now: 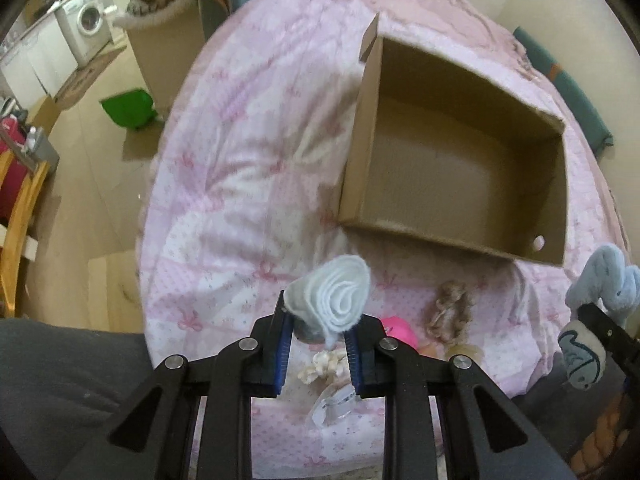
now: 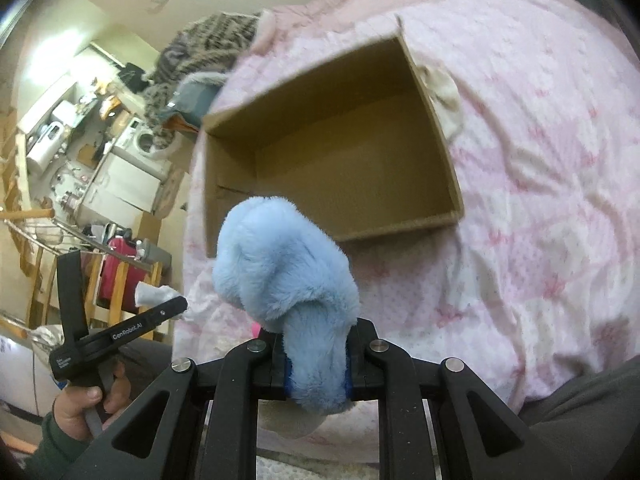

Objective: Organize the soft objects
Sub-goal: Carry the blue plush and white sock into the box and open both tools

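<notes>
My left gripper (image 1: 318, 334) is shut on a rolled pale-blue felt piece (image 1: 334, 298) and holds it above the bed, short of the open cardboard box (image 1: 460, 176). My right gripper (image 2: 316, 354) is shut on a fluffy light-blue plush toy (image 2: 280, 264) and holds it before the near wall of the same empty box (image 2: 344, 176). The plush and the right gripper also show at the right edge of the left wrist view (image 1: 604, 284). The left gripper with its felt piece shows at the left of the right wrist view (image 2: 160, 298).
The box sits on a pink patterned quilt (image 1: 224, 184). A curly-haired doll (image 1: 450, 308), a pink item (image 1: 396, 330), a small cream toy (image 1: 324, 366) and a clear wrapper (image 1: 334, 400) lie near my left gripper. A cream cloth (image 2: 446, 100) lies beside the box. Floor and furniture are left.
</notes>
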